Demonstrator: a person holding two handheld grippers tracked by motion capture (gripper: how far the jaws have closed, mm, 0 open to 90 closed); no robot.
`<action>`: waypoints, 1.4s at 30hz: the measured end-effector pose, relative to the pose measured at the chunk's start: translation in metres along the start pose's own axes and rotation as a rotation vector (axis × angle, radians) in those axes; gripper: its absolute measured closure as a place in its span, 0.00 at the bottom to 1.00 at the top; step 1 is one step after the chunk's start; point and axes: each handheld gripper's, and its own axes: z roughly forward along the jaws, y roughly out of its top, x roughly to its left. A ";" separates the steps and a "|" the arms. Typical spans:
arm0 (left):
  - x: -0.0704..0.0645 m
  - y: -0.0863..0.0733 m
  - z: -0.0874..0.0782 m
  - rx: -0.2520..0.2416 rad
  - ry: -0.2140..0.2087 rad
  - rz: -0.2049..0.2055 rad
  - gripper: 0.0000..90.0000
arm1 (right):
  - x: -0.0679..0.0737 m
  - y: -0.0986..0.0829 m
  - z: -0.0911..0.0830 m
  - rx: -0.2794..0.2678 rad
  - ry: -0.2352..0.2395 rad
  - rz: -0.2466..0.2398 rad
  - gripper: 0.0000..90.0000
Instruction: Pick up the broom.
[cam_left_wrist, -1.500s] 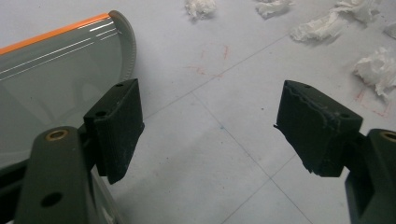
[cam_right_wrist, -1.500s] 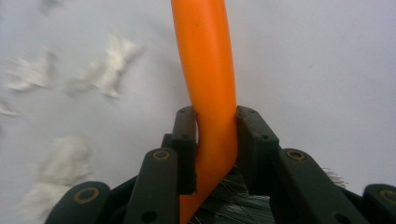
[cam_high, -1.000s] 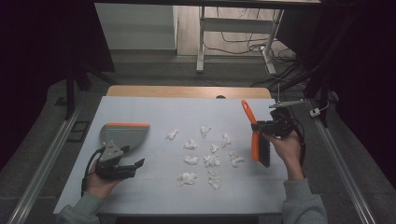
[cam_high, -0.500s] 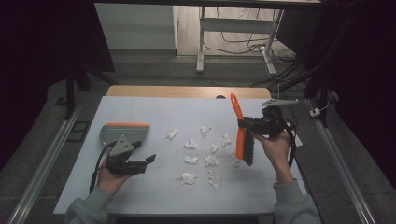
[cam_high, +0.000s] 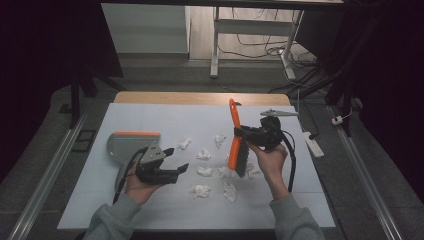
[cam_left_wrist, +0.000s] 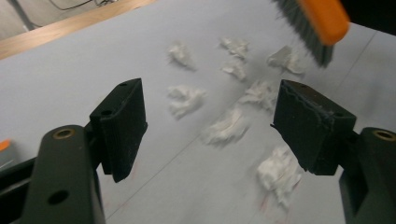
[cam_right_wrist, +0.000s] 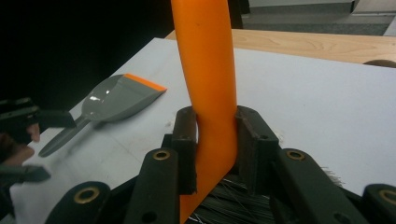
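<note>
My right hand-held gripper (cam_high: 243, 134) is clamped on the orange-handled brush with dark bristles (cam_high: 234, 145), held upright over the crumpled white paper scraps (cam_high: 204, 170) on the pale grey surface (cam_high: 280, 200). My left hand-held gripper (cam_high: 175, 161) gapes empty beside the grey dustpan with an orange lip (cam_high: 127, 145).

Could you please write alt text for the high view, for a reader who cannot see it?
Seen from above, the right gripper clamps an orange brush, bristles down over crumpled white paper scraps scattered on a pale table. The left gripper, jaws open and holding nothing, sits beside a grey dustpan with an orange edge.
</note>
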 end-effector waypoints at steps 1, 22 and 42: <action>-0.003 0.002 0.003 0.002 -0.009 0.005 0.29 | 0.000 0.000 0.000 0.000 0.000 0.000 0.78; -0.032 0.007 0.047 -0.029 -0.085 0.010 0.33 | 0.042 -0.025 0.038 -0.192 0.080 0.120 0.78; -0.035 -0.002 0.063 -0.076 0.009 0.016 0.74 | 0.050 -0.040 0.046 -0.285 0.105 0.213 0.78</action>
